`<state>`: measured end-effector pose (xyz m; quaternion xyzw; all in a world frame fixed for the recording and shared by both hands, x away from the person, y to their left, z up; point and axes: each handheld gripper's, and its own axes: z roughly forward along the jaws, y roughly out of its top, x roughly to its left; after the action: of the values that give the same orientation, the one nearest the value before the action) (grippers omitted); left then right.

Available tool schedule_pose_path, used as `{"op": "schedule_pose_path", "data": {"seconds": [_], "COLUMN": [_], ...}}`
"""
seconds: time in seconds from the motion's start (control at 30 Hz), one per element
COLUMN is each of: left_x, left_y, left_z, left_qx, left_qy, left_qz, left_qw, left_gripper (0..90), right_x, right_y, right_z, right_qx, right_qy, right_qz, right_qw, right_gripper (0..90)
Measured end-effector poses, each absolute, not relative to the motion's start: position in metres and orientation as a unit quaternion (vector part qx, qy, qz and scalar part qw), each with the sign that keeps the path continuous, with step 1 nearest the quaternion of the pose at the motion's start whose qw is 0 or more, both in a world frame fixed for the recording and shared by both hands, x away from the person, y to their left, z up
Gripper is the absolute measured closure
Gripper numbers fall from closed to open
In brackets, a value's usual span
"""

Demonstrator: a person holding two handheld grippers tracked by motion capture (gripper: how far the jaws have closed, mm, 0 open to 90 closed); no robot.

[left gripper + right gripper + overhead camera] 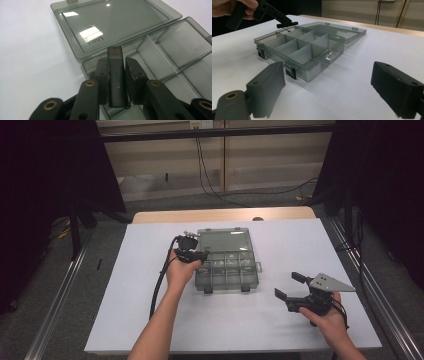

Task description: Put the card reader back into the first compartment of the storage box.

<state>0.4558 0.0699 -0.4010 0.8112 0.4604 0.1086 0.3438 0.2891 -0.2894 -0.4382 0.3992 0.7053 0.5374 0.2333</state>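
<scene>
A smoky clear organiser box [252,281] lies open mid-table, its lid [223,240] flat behind it and its compartments [300,47] looking empty. My left gripper [197,255] hovers over the box's far-left corner, shut on a small black flat stick [115,75] that pokes out past the pads. In the right gripper view the same stick [287,24] hangs above the far compartments in the left gripper [283,20]. My right gripper [290,285] rests low at the front right of the table, open, with nothing between its fingers [268,87].
A white sheet [140,285] covers the table, with bare room to the left of and in front of the box. Black latches [290,73] stick out of the box's front wall. Metal rails and cables run along the floor beyond the table's edges.
</scene>
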Motion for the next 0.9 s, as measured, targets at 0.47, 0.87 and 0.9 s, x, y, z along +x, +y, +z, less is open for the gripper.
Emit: {"op": "schedule_pose_path", "data": {"seconds": [0.47,0.87,0.9], "left_x": [0.455,0.4547,0.4545], "left_y": [0.0714,0.0697,0.0692], "left_z": [-0.4035,-0.4053,-0.4056], "left_qx": [0.811,0.812,0.81], "left_qy": [0.464,0.462,0.465], "left_qz": [0.112,0.114,0.114], "left_qw": [0.339,0.337,0.339], "left_gripper": [74.0,74.0,74.0], "right_x": [0.2893,0.2894,0.2895], "right_y": [-0.2896,-0.2896,-0.2896], "right_z": [-0.4382,-0.4383,-0.4384], "right_qx": [0.4,0.399,0.399], "right_qy": [0.704,0.705,0.706], "right_qz": [0.538,0.538,0.538], "right_qw": [0.233,0.233,0.233], "right_gripper": [11.4,11.3,11.3]}}
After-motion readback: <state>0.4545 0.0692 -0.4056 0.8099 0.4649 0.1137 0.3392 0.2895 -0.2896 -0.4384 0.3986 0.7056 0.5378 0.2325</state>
